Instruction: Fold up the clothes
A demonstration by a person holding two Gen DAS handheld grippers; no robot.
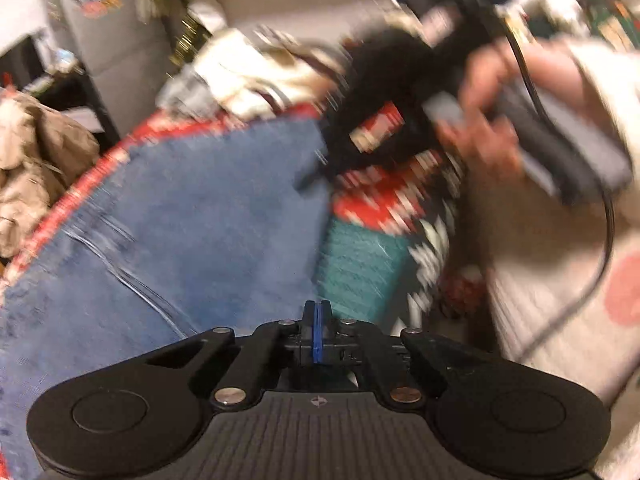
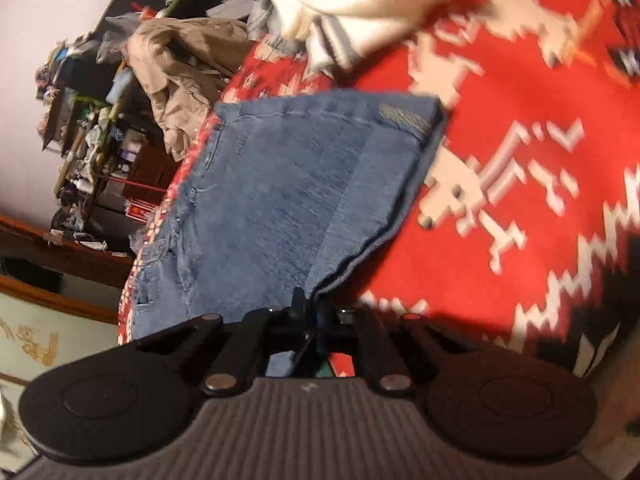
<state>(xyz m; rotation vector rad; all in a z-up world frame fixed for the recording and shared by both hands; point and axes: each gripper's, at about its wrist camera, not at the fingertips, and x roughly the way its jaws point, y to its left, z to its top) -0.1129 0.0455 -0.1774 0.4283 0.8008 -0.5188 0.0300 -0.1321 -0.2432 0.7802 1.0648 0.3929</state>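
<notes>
Red patterned blanket (image 2: 520, 128); folded jeans (image 2: 288, 200) lengthwise away; right gripper (image 2: 310, 312) pinching hem, left gripper (image 1: 317, 320) closed empty.

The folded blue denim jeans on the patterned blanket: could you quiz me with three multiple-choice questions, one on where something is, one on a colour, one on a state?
1. The folded blue denim jeans lie on:
A. a red blanket with white pixel-like patterns
B. a bare wooden floor
C. a glass table

2. The crumpled jacket heaped beyond the jeans is:
A. bright green
B. tan
C. purple

3. The right gripper is:
A. wide open above the jeans
B. shut on a white towel
C. shut on the near corner of the jeans

Answers:
1 A: red patterned fabric surrounds the denim.
2 B: its fabric reads khaki-beige.
3 C: the jaws stand together with the denim corner pinched between them.
</notes>
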